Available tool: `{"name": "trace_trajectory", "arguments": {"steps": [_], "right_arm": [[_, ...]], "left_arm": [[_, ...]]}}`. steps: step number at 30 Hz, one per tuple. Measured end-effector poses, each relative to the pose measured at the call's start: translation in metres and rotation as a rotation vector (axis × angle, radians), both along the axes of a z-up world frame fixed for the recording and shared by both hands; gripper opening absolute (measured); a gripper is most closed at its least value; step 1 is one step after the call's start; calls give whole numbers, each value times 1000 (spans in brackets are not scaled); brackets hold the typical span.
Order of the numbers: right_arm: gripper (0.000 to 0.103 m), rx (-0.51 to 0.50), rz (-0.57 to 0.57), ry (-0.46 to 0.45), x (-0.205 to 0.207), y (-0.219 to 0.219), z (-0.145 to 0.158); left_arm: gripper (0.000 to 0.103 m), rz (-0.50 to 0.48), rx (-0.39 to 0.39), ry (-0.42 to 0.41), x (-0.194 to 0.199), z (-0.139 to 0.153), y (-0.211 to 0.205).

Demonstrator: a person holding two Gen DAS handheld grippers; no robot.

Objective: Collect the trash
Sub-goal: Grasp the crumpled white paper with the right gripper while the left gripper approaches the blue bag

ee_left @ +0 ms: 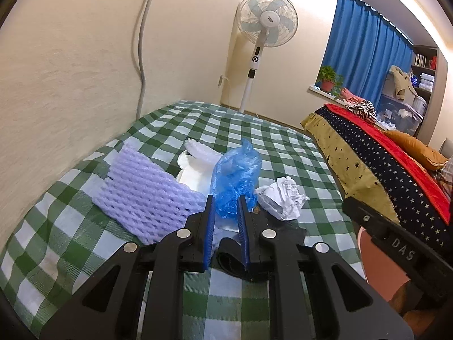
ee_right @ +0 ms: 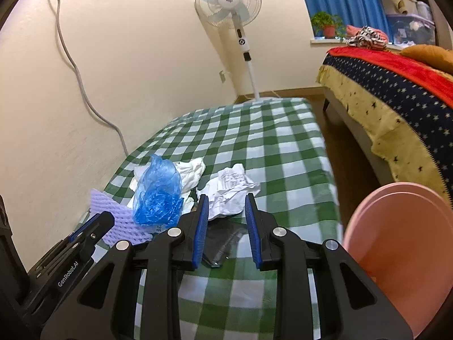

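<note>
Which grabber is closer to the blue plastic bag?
Left. The left gripper has its open fingers right at the blue plastic bag. The right gripper points at the crumpled white paper instead, with the bag off to its left.

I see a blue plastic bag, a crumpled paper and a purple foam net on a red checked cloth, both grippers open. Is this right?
Not quite: the cloth is green and white checked, not red, as the right wrist view shows. The rest holds: the blue plastic bag, crumpled paper and purple foam net lie on it, and the left gripper and right gripper are open.
</note>
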State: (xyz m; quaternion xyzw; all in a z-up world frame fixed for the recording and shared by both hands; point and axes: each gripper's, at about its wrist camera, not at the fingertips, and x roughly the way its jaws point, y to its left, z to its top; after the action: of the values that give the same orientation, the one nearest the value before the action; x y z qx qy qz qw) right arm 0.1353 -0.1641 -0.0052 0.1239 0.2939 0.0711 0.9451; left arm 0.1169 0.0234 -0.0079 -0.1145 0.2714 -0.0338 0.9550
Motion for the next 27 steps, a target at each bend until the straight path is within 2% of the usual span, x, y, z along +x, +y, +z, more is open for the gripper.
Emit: {"name": "trace_trajectory", "arguments": {"steps": [13, 16, 19, 21, 22, 23, 27], "right_arm": [[30, 19, 35, 91, 50, 22, -28], [36, -21, 33, 131, 59, 29, -36], [36, -36, 19, 160, 62, 30, -40], [26, -57, 1, 175, 62, 28, -42], [9, -54, 0, 175, 61, 26, -43], [6, -47, 2, 175, 60, 24, -44], [5, -59, -12, 162, 56, 22, -42]], "left_arm": [[16, 7, -44, 28, 22, -11, 9], [16, 16, -59, 34, 24, -13, 15], [17, 13, -72, 37, 27, -14, 15], [28, 10, -77, 40, 29, -15, 14], [36, 11, -80, 43, 30, -16, 13], [38, 10, -86, 46, 31, -17, 12], [39, -4, -83, 55, 35, -19, 6]]}}
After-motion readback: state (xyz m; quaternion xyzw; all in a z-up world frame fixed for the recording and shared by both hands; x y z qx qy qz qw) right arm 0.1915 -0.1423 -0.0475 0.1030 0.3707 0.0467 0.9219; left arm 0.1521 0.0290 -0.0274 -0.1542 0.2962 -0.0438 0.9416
